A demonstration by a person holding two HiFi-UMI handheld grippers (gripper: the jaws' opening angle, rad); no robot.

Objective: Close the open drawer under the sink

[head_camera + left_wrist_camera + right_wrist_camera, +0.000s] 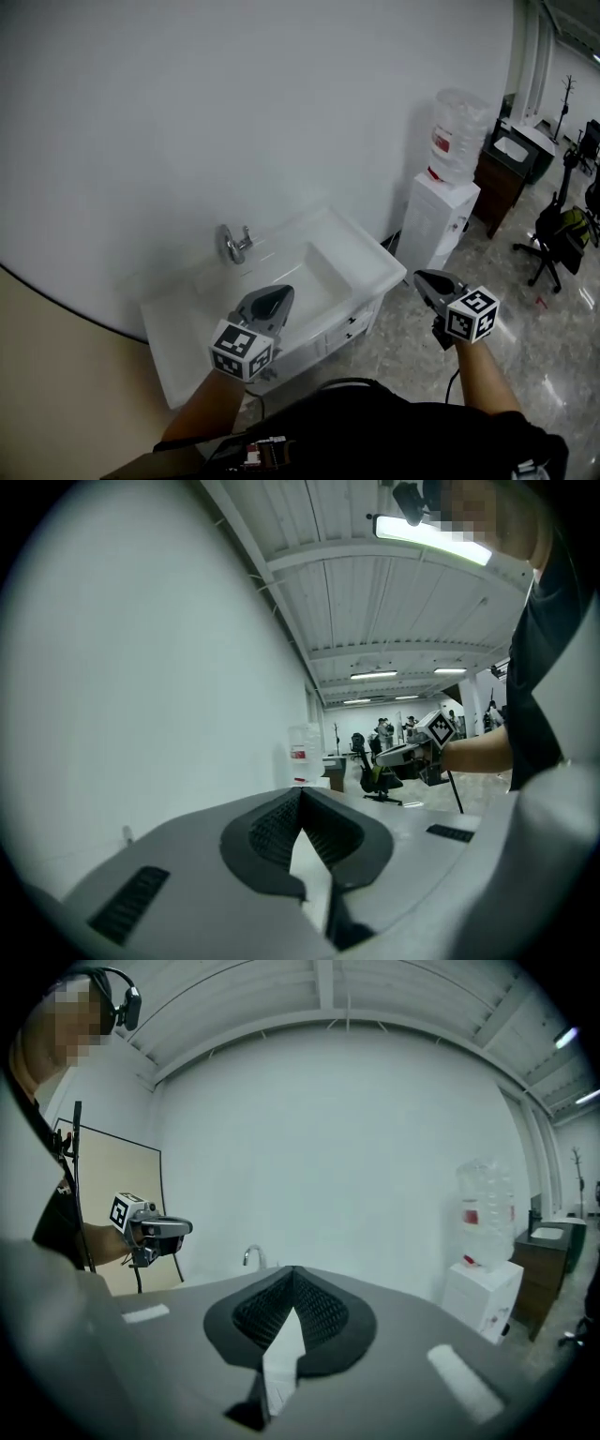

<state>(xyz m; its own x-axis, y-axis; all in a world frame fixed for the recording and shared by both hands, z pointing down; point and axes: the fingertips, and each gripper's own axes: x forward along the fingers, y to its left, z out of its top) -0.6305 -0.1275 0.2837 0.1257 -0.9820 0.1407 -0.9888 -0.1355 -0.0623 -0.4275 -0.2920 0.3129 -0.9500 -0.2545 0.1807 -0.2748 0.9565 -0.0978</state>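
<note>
- Looking down on a white rectangular ceramic sink (375, 267) set against a pale wall, with a white drawer front (349, 326) just under its rim, on the side facing the person.
- Hard to judge from above how far out that drawer stands.
- Left claw (272, 298) pinched together and empty, above the basin.
- Right claw (427, 281) also pinched together and empty, off the sink's right corner.
- Drawer below and between both claws, long axis along the cabinet front; probably needing a push toward the wall, with the right claw seemingly better placed.
</note>
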